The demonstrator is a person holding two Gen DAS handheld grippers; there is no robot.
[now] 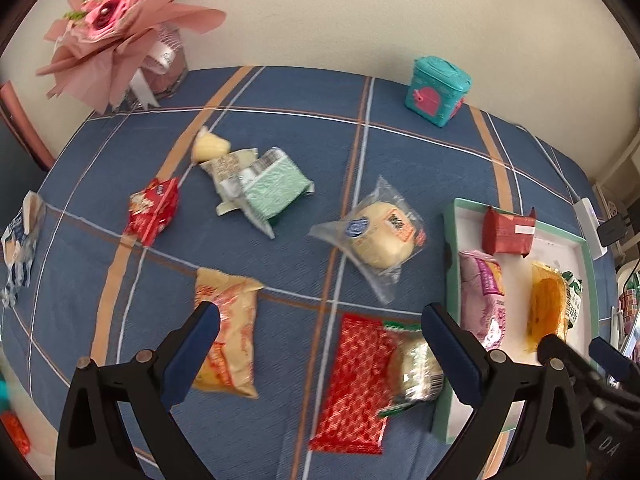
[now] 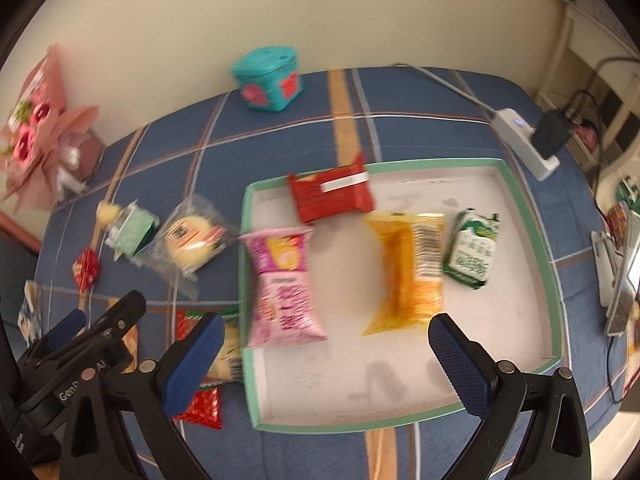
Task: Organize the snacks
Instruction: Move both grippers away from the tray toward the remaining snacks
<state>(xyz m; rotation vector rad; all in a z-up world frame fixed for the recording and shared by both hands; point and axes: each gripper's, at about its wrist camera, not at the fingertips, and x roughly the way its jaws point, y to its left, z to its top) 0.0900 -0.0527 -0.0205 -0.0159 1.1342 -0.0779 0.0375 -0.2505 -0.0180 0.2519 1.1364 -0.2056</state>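
My left gripper (image 1: 320,348) is open and empty above a red-and-green snack packet (image 1: 360,384) on the blue checked cloth. An orange-cream packet (image 1: 228,340) lies by its left finger. A clear-wrapped bun (image 1: 376,236), a mint packet (image 1: 272,188) and a small red packet (image 1: 152,212) lie farther out. My right gripper (image 2: 326,354) is open and empty over the green-rimmed white tray (image 2: 532,216). The tray holds a pink packet (image 2: 284,284), a yellow packet (image 2: 408,272), a red packet (image 2: 332,196) and a small green-white packet (image 2: 472,252).
A teal box (image 1: 438,90) stands at the back by the wall. A pink flower bouquet (image 1: 116,32) sits at the back left. A white power strip with a black plug (image 2: 528,140) lies right of the tray. A blue-white packet (image 1: 20,248) lies at the far left.
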